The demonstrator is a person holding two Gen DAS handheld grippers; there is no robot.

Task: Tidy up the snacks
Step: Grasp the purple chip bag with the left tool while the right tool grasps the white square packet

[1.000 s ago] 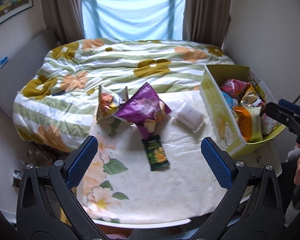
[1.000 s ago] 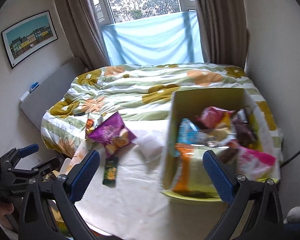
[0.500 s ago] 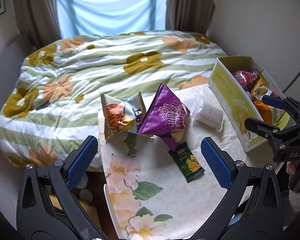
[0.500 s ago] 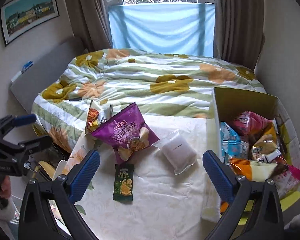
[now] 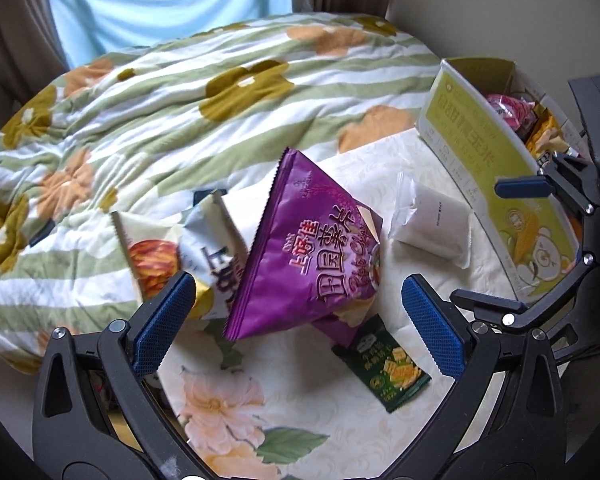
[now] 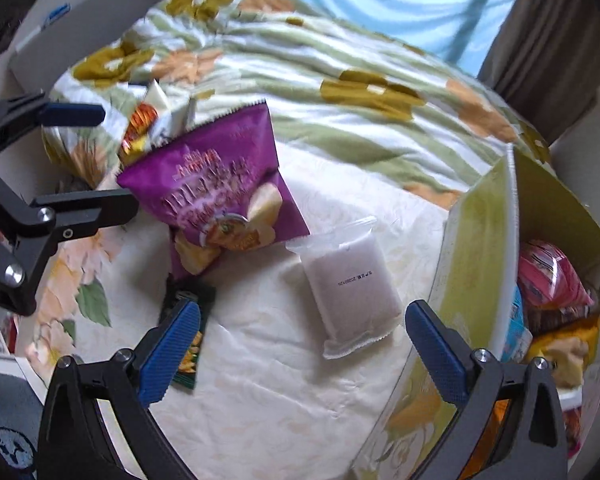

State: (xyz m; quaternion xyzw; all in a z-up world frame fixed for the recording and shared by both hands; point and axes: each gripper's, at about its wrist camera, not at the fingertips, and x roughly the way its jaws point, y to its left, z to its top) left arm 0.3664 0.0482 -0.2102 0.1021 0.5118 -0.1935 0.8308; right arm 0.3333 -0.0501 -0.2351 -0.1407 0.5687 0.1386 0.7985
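Observation:
A purple chip bag (image 5: pixel 308 256) (image 6: pixel 216 176) stands on the floral table, leaning on a white and orange snack bag (image 5: pixel 172 252) (image 6: pixel 148 120). A small dark green packet (image 5: pixel 384 364) (image 6: pixel 186 344) and a clear white pouch (image 5: pixel 432 224) (image 6: pixel 348 284) lie nearby. A yellow-green box (image 5: pixel 496 168) (image 6: pixel 472 280) at the right holds several snacks. My left gripper (image 5: pixel 296 328) is open just before the purple bag. My right gripper (image 6: pixel 300 352) is open over the white pouch, empty.
The table's floral cloth (image 5: pixel 228 404) abuts a bed with a striped flowered quilt (image 5: pixel 140 112) (image 6: pixel 340 92). Curtains and a blue-covered window stand behind. The right gripper shows at the right of the left wrist view (image 5: pixel 548 216); the left one shows at the left of the right wrist view (image 6: pixel 76 160).
Both grippers have moved forward and down toward the table. The left one closed in on the purple bag, the right one on the white pouch. Both stay open.

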